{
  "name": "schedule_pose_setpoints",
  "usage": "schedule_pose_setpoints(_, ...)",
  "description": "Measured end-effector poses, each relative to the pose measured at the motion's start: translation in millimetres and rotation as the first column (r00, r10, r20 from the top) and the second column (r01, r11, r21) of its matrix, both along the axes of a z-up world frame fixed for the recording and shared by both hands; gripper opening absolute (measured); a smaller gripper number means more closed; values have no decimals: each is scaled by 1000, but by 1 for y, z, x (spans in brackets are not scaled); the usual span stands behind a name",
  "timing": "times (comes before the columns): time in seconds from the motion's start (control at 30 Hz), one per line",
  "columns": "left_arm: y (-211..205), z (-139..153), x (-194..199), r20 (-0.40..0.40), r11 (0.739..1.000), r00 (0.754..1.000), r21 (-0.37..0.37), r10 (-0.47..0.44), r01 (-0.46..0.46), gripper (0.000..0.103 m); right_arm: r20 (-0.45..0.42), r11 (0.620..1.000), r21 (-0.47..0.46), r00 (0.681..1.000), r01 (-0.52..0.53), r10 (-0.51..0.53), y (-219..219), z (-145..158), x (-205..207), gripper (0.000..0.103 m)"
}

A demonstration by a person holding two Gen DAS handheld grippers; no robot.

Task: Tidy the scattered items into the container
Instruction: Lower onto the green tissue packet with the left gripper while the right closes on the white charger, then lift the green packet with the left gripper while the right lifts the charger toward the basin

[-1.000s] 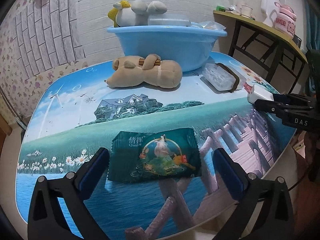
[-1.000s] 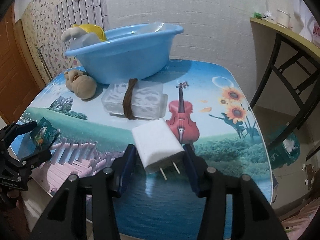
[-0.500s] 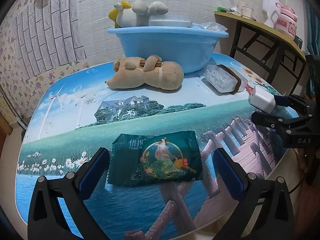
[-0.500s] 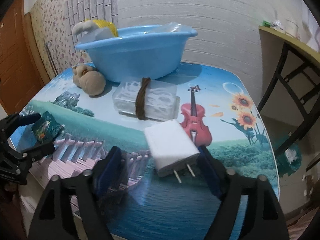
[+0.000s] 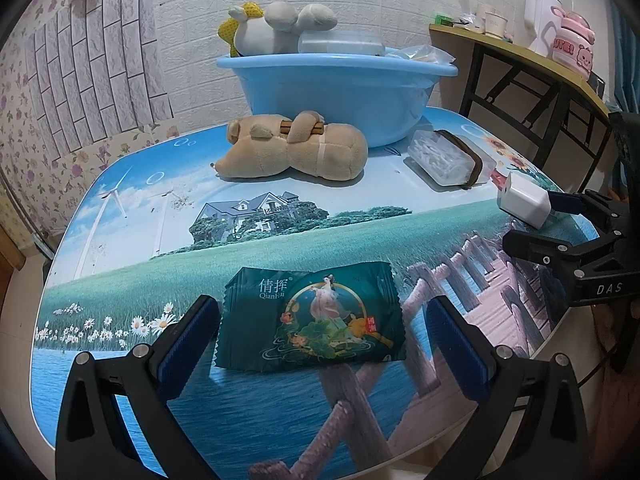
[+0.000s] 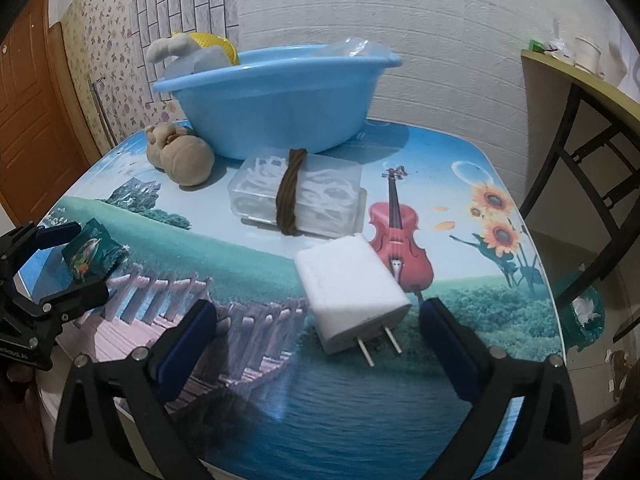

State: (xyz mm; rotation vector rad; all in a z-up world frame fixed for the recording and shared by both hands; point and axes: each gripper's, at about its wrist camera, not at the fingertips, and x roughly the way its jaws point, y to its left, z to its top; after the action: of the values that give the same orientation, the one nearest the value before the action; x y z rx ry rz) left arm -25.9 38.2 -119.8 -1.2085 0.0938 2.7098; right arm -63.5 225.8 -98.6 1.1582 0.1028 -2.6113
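Note:
A white plug-in charger (image 6: 348, 284) lies on the picture-printed table (image 5: 240, 240) between the fingers of my right gripper (image 6: 317, 312). Its jaws are opening and the pads stand clear of the charger on both sides. A dark green snack packet (image 5: 312, 316) lies flat between the wide-open fingers of my left gripper (image 5: 322, 312), touching neither. The blue basin (image 5: 336, 96) stands at the back of the table, with a grey-and-yellow plush and clear packs in it. In front of the basin lie a tan plush toy (image 5: 292, 152) and a clear plastic box (image 5: 448, 156) bound with a brown band.
A side table (image 5: 520, 52) on a black frame stands to the right, with a kettle, cups and a pink pot on it. White brick wall runs behind the basin. A wooden door (image 6: 28, 120) is to the left. The table's front edge is close under both grippers.
My right gripper's jaws have spread wide away from the charger, which now rests free on the table. The left gripper and the green packet have not moved.

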Motion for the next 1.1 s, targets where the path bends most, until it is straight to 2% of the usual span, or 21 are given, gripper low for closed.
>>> schedule_pose_setpoints(0.5,0,1,-1,1,1000,1000,0,1,-1,102,-7,1000,3,1000,14,-14,2,1,1,102)
schedule_pose_setpoints(0.77,0,0,-1,3,1000,1000,-5,6,-6,103,-21,999,-1,999,44,-44,9,3,2,83)
schedule_pose_setpoints(0.83,0,1,-1,8,1000,1000,-7,10,-10,102,-27,999,-3,998,49,-49,11,4,2,65)
schedule_pose_setpoints(0.9,0,1,-1,12,1000,1000,-5,8,-8,99,-31,998,-4,998,58,-58,13,6,2,51)
schedule_pose_setpoints(0.93,0,2,0,10,1000,1000,-6,6,-6,93,-30,998,-6,998,61,-62,14,6,2,48)
schedule_pose_setpoints(0.97,0,3,1,10,1000,1000,-6,2,-2,85,-26,998,-13,998,60,-61,16,6,1,48)
schedule_pose_setpoints(1.03,0,5,1,18,1000,1000,-5,-6,6,79,-20,999,-5,998,54,-54,16,7,2,47)
schedule_pose_setpoints(1.1,-1,7,2,19,1000,1000,-2,-8,8,70,-13,999,1,999,46,-46,15,8,2,47)
